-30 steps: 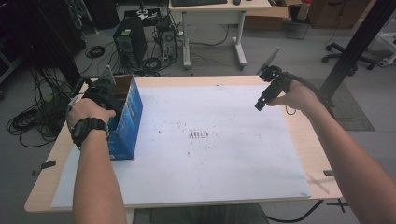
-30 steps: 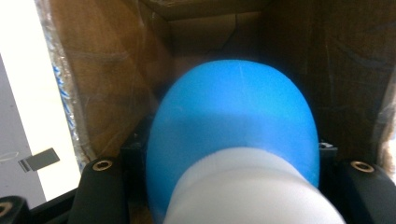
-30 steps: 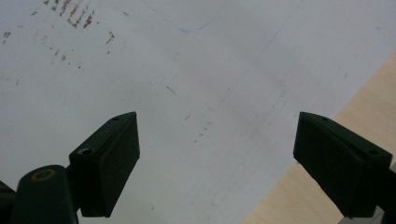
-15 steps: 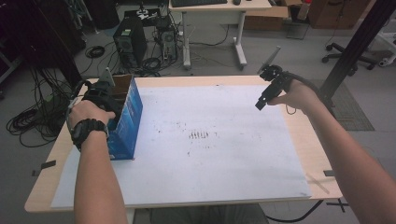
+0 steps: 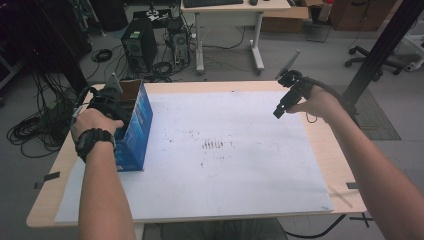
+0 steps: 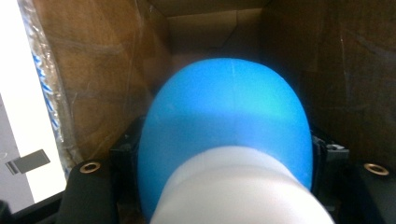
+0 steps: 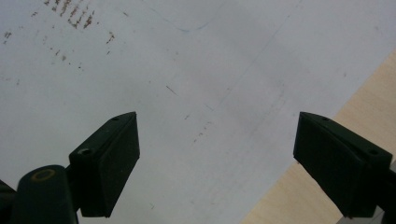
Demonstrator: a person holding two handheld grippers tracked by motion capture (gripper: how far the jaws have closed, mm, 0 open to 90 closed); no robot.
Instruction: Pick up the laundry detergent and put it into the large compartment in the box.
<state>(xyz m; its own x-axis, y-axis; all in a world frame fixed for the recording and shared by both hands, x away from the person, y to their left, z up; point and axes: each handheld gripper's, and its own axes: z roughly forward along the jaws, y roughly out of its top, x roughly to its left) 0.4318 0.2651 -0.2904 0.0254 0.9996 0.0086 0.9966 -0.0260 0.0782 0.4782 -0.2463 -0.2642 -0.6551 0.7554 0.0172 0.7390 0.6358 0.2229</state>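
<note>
A: Where is the left gripper point(image 5: 107, 105)?

B: Down inside the open top of the blue box point(image 5: 134, 131), which stands upright at the left edge of the white sheet point(image 5: 235, 165) on the table point(image 5: 327, 150).

A: Is it grasping anything?

B: In the left gripper view a blue and white object point(image 6: 226, 140), rounded like a ball on top, sits between the jaws, with the box's brown cardboard walls all around it. The jaws have just been opening. Whether the pads press on the object I cannot tell; it covers them.

A: So the object is in the box?

B: Yes, inside it, close against the gripper.

A: And the right gripper point(image 5: 286, 97)?

B: Well apart from the box, over the far right part of the sheet. Its jaws stand wide, released, nothing between them point(image 7: 217, 158); below them lies the bare sheet and a strip of the table's wood.
</note>
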